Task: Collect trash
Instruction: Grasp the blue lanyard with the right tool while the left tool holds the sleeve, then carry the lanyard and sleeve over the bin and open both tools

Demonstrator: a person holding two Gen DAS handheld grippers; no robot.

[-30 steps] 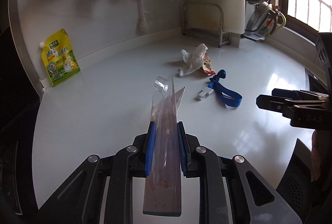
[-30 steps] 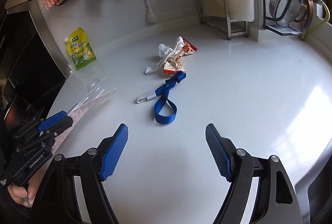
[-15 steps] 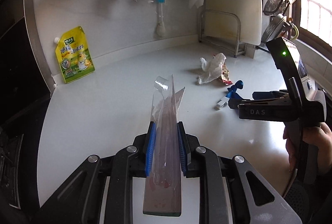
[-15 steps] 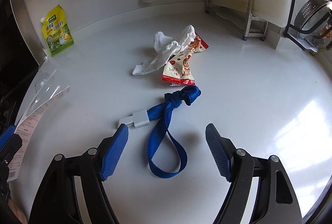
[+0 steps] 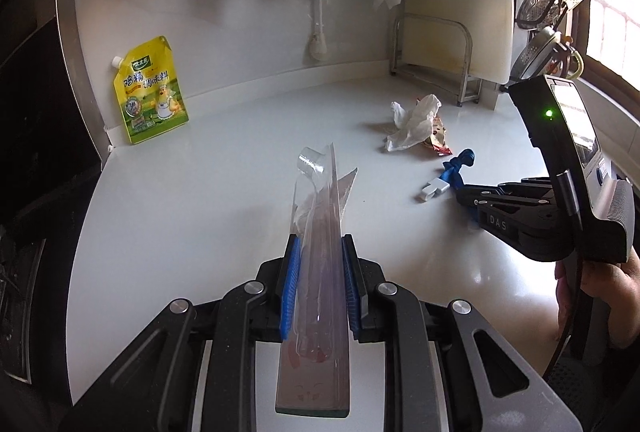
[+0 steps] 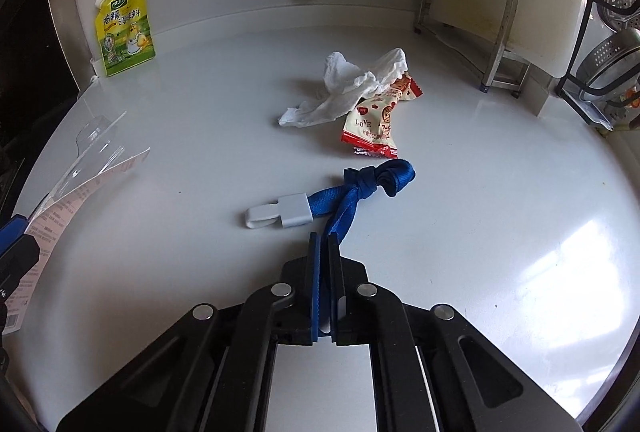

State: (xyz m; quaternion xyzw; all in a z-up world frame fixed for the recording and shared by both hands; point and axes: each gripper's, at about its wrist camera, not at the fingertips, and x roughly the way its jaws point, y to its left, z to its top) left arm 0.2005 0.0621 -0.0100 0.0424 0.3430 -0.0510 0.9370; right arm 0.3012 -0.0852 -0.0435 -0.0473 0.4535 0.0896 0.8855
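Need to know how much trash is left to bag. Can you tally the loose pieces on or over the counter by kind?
Clear plastic and paper packaging, held in the left gripper: 1
Blue strap, in the right gripper: 1
Crumpled tissue: 1
Snack wrapper: 1
Total: 4

Black tool [image 6: 325,244] with blue ribbed pads, silver rivets, "DAS" lettering

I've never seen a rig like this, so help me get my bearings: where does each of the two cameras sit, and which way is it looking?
Left wrist: sits on the left gripper, looking down along its fingers over the white counter; its fingers clamp clear plastic packaging; a hand holds the right gripper.
Right wrist: sits on the right gripper, looking down at the counter; its fingers pinch the blue strap.
Shared: strap, crumpled tissue, snack wrapper, yellow pouch.
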